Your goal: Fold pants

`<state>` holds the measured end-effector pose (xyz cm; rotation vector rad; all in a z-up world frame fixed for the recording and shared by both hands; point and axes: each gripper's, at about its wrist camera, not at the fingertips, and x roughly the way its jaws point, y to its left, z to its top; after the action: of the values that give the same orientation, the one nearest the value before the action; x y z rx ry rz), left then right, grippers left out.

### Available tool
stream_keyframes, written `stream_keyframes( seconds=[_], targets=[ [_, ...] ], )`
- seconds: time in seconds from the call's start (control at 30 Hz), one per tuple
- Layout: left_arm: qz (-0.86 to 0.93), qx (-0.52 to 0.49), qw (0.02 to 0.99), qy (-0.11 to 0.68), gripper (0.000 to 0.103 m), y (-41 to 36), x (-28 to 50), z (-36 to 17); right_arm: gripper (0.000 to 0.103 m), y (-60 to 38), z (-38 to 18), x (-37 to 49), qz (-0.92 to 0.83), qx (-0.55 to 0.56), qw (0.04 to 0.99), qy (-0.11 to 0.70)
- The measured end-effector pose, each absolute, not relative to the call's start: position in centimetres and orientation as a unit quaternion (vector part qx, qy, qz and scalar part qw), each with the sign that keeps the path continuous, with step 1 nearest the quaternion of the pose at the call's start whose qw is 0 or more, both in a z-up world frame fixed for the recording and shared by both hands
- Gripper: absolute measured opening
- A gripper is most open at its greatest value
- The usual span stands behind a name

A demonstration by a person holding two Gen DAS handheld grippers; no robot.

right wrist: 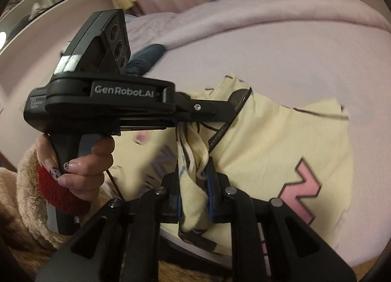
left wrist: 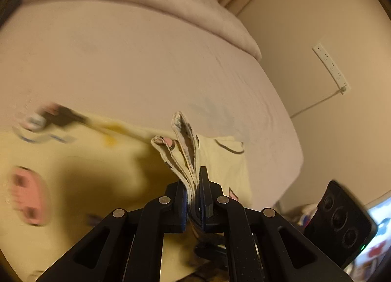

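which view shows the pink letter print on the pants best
The right wrist view: a large pink letter on the yellow pants shows sharp and unobstructed, right of the right gripper. In the left wrist view the pants' prints are motion-blurred, no letter legible.

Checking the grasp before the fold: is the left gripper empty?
No. The left gripper is shut on several bunched layers of the yellow pants.

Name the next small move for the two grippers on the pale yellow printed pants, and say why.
Probably carry both pinched edges together across the pale yellow printed pants and lay them down. The left gripper and right gripper are each shut on bunched layers raised off the pinkish bed sheet, with the rest lying spread there.
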<state>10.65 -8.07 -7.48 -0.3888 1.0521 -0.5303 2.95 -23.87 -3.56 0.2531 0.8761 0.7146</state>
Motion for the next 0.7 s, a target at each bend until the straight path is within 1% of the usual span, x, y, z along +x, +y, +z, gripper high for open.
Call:
stream_keyframes(
  seconds=[0.07, 0.13, 0.2, 0.27, 0.3, 0.37, 0.4, 0.43, 0.5, 0.63, 0.7],
  targets=[
    [-0.220, -0.156, 0.827, 0.493, 0.006, -6.2, 10.3, -7.6, 0.016, -21.3, -3.6, 3.5, 0.359, 0.116, 0.829, 0.413],
    [-0.194, -0.135, 0.830, 0.506, 0.006, -4.9, 10.5, -8.9, 0.017, -18.8, -4.6, 3.9, 0.371, 0.098, 0.821, 0.422],
    [-0.174, -0.119, 0.822, 0.530, 0.006, -4.3, 11.2, -11.0, 0.019, -16.2, -6.4, 4.9, 0.368, 0.077, 0.813, 0.444],
    [-0.155, -0.122, 0.803, 0.562, 0.006, -4.0, 11.7, -13.0, 0.024, -14.6, -8.1, 5.9, 0.355, 0.055, 0.802, 0.477],
    [-0.157, -0.131, 0.804, 0.559, 0.006, -3.7, 11.6, -13.0, 0.027, -14.1, -8.8, 6.1, 0.348, 0.049, 0.797, 0.491],
    [-0.160, -0.136, 0.809, 0.548, 0.012, -3.6, 11.4, -12.3, 0.031, -14.3, -8.4, 5.9, 0.349, 0.054, 0.801, 0.483],
    [-0.156, -0.130, 0.813, 0.545, 0.017, -3.2, 11.1, -11.8, 0.043, -14.7, -7.8, 5.7, 0.349, 0.052, 0.801, 0.484],
    [-0.148, -0.122, 0.819, 0.541, 0.021, -2.6, 10.7, -11.3, 0.059, -15.3, -7.2, 5.4, 0.343, 0.051, 0.804, 0.482],
    [-0.134, -0.116, 0.828, 0.533, 0.026, -1.3, 10.0, -10.5, 0.073, -16.9, -6.2, 4.7, 0.325, 0.049, 0.817, 0.473],
    [-0.148, -0.138, 0.833, 0.515, 0.031, -0.3, 8.4, -9.4, 0.073, -21.6, -5.2, 2.1, 0.276, 0.052, 0.841, 0.462],
    [-0.157, -0.141, 0.832, 0.513, 0.033, -1.1, 7.7, -9.6, 0.073, -23.3, -5.9, 2.1, 0.238, 0.045, 0.849, 0.470]
  ],
)
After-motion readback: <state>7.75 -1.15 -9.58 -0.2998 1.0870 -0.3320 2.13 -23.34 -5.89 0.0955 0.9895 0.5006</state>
